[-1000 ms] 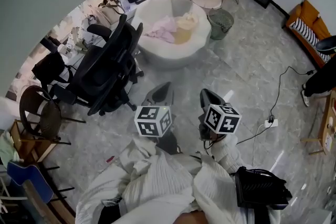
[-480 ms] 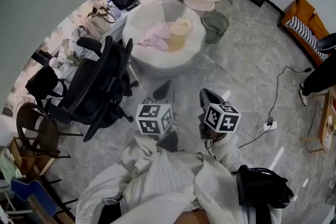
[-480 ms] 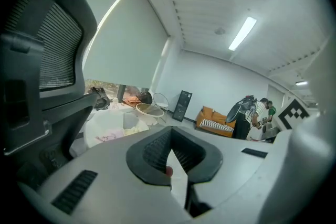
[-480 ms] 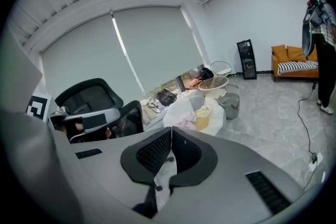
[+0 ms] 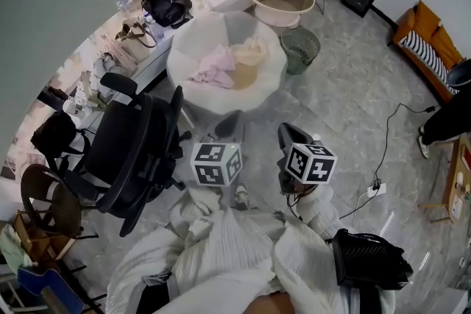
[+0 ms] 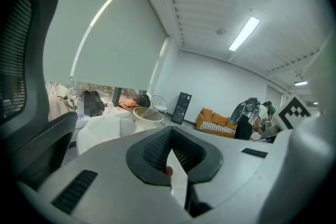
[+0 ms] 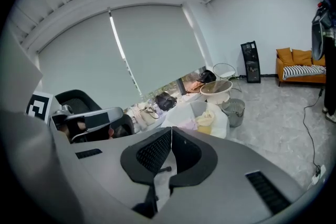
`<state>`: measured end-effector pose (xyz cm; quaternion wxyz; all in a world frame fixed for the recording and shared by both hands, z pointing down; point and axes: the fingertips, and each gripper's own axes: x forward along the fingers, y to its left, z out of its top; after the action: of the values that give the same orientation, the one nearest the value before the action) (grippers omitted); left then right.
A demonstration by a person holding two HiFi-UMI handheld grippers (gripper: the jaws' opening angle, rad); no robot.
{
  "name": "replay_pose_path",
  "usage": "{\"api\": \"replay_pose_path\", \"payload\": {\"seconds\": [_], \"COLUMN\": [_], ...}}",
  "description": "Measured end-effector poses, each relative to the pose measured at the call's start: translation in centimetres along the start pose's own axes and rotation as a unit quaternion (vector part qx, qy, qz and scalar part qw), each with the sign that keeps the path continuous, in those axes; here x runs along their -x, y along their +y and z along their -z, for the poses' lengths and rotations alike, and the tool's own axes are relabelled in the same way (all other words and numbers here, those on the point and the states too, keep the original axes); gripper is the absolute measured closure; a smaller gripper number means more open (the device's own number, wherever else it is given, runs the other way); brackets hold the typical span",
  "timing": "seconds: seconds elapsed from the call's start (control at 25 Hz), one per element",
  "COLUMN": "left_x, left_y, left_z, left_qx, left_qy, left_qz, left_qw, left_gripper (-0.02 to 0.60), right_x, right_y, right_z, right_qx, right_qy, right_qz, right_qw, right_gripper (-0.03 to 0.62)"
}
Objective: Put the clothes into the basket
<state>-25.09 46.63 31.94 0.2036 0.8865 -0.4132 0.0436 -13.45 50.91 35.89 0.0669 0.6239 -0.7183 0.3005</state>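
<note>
white ribbed knit sleeve, grey hand-held grippers, black-and-white marker cubes

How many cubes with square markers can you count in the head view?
2. The left cube sits left of centre, the right cube beside it, both just above the white cloth. None looks hidden.

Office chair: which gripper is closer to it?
Left. The left gripper sits just right of the chair in the head view; the right gripper is farther right, beyond the left one.
</note>
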Motion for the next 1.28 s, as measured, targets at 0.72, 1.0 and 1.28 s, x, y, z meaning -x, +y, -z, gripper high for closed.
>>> {"api": "replay_pose_path", "payload": {"seconds": [0.72, 1.0, 1.28], "left_x": [-8.7, -9.7, -12.4], "left_y": [5.4, 6.1, 7.4], "left_z": [-2.5, -2.9, -2.8], "left_qx": [0.002, 0.003, 0.017], "left_qy": [0.011, 0.008, 0.012], "left_qz": [0.005, -0.002, -0.022], "left_qw": [0.9999, 1.0, 0.9995], "left_gripper": [0.575, 0.575, 0.575], "right_x": [-9.4, -10.6, -12.6], "right_y": [-1.9, -2.8, -5.0], "right_z": [-4.4, -5.2, -5.7], "right_qx": [0.002, -0.003, -0.003], "right_qy": [0.019, 0.017, 0.028], "right_qz": [0.0, 0.001, 0.003], "right_qw": [1.0, 1.0, 1.0], "right_gripper": [0.569, 0.569, 0.569]}}
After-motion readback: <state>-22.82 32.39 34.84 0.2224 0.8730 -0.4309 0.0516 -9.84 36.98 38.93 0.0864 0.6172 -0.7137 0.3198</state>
